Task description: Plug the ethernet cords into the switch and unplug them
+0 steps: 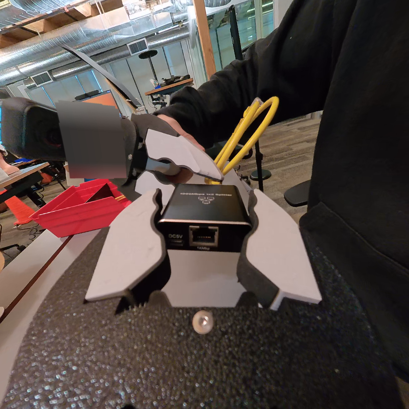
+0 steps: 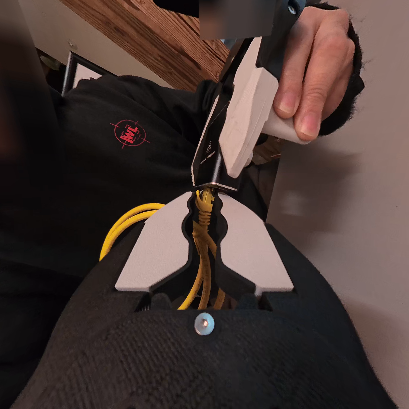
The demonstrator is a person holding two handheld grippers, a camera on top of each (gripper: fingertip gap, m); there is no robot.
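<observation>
Here, every place is being given relative to the switch.
Left gripper [image 1: 207, 212]: its grey fingers are pressing on the two sides of the switch, closed down to the width of the box and holding it clear of the table.
Switch [image 1: 205, 202]: a small black box, an empty port on its near face pointing back at the left wrist camera.
Right gripper [image 2: 204, 204]: it is sitting at the far end of the switch, fingers squeezed nearly together around the plug of the ethernet cord.
Ethernet cord [image 2: 204, 223]: yellow, its plug is meeting a port on the far face of the switch, the rest looping up behind it.
Red bin [image 1: 77, 209]: it is lying on the table [image 1: 33, 265] to the left of the switch.
Person's sleeve [image 1: 221, 106]: black, it is reaching in beyond the switch.
</observation>
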